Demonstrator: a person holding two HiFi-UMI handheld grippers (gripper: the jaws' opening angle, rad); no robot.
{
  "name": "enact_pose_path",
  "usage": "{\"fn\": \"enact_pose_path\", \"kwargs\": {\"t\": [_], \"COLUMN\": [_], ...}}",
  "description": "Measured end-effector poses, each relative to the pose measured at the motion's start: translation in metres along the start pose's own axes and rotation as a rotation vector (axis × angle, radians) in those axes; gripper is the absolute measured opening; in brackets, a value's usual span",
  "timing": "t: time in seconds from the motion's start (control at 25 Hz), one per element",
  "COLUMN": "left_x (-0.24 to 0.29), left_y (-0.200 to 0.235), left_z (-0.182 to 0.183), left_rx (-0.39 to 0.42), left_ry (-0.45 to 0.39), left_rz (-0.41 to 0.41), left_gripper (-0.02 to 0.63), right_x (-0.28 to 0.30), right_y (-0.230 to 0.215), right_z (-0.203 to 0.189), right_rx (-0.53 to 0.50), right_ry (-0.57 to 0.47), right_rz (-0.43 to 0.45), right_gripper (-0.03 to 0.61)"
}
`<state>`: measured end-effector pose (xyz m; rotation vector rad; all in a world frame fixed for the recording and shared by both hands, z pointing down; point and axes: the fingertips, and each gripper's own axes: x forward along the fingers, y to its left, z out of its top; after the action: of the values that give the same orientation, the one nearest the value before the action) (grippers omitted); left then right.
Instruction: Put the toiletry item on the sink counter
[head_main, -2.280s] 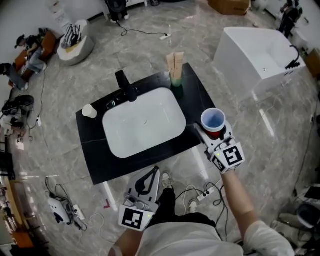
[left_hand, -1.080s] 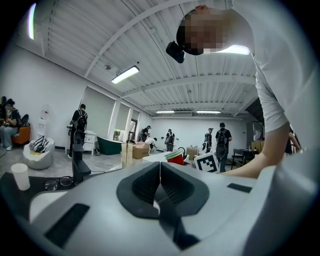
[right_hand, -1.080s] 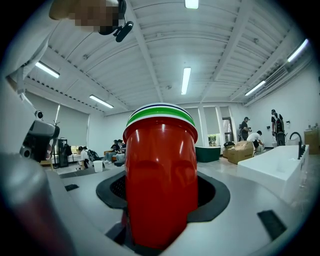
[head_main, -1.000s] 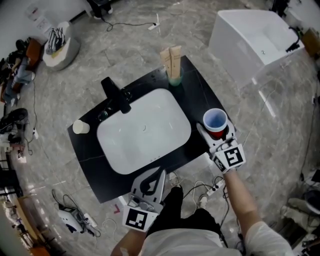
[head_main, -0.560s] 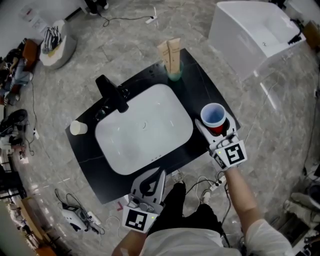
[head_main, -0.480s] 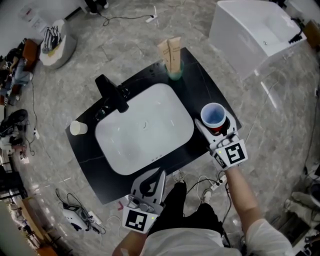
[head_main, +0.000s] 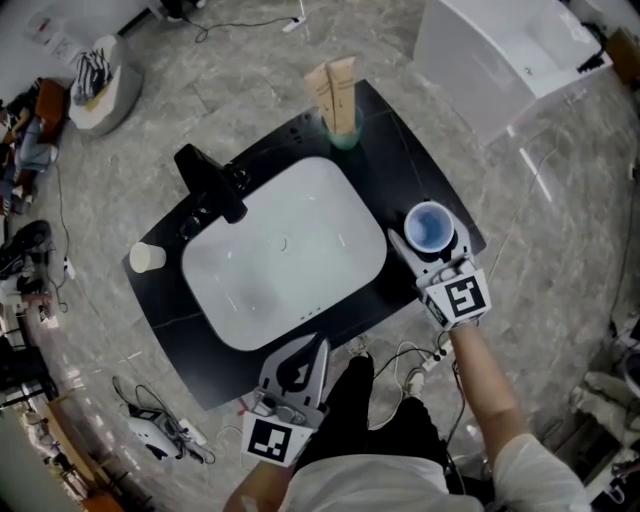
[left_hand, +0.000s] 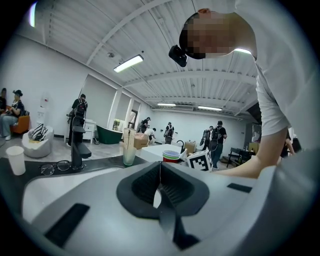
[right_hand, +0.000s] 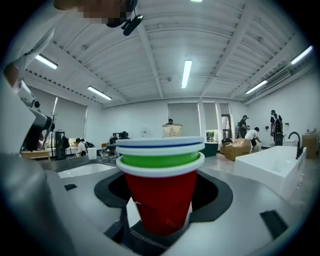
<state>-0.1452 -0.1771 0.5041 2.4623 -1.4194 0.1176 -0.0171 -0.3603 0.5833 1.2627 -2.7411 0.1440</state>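
A stack of cups (head_main: 430, 227), red outside with green and blue ones nested in it, stands upright over the right end of the black sink counter (head_main: 405, 165). My right gripper (head_main: 430, 250) is shut on the stack low on its red side (right_hand: 160, 192). Its jaws have just been opening a little, with the stack still between them. I cannot tell whether the base touches the counter. My left gripper (head_main: 317, 343) is shut and empty at the counter's front edge, its fingertips (left_hand: 161, 172) meeting.
A white basin (head_main: 280, 250) fills the counter's middle, with a black tap (head_main: 205, 182) and glasses (head_main: 190, 222) behind it. A green tumbler holding two tubes (head_main: 338, 100) stands at the back, a paper cup (head_main: 146, 257) at the left end. A white tub (head_main: 500, 50) lies beyond.
The right gripper with the cup stack has sunk slightly over the counter's right end. The left gripper has dipped a little at the front edge.
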Motion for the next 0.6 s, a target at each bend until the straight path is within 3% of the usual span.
{"fn": "enact_pose_path", "kwargs": {"t": [0.6], "left_x": [0.012], "left_y": [0.004], "left_z": [-0.003], "left_rx": [-0.032], "left_ry": [-0.002], "left_rz": [-0.038], "left_gripper": [0.006], "right_x": [0.008], "right_y": [-0.005], "right_z": [-0.029], "right_rx": [-0.006], "right_ry": [0.117], "right_rz": [0.006], "right_gripper": [0.312]}}
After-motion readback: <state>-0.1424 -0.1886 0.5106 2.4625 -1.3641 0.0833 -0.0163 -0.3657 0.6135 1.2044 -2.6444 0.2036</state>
